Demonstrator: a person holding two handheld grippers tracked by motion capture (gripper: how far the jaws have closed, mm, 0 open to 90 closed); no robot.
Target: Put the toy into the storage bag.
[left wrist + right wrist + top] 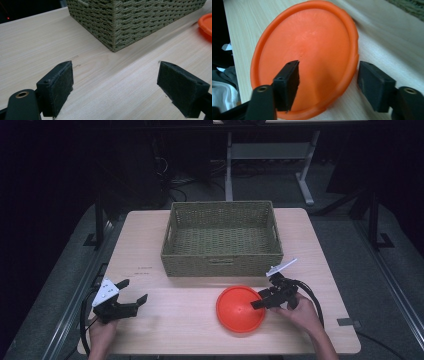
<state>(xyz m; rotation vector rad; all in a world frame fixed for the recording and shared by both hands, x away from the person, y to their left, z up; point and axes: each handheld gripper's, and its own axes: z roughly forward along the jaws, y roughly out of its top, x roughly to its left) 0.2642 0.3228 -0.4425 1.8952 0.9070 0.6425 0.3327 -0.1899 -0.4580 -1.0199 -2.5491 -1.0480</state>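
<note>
Right gripper (328,82) straddles the orange plate's (312,50) rim, jaws apart.
1 jaw sits over the plate, 1 outside; left gripper (116,87) gapes empty over the wooden table (37,45) near the woven basket (130,20).

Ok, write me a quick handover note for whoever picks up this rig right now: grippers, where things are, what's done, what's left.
Left gripper: open, holding nothing, over bare table at the near left.
Right gripper: jaws straddle the near rim of the orange plate, one over the plate, one outside; the pads do not press on it yet.
Plate lies flat on the table in front of the woven basket, apart from it.
Done: the approach to the plate.
Left: probably close on the rim, lift, and likely move it to the basket.
</note>
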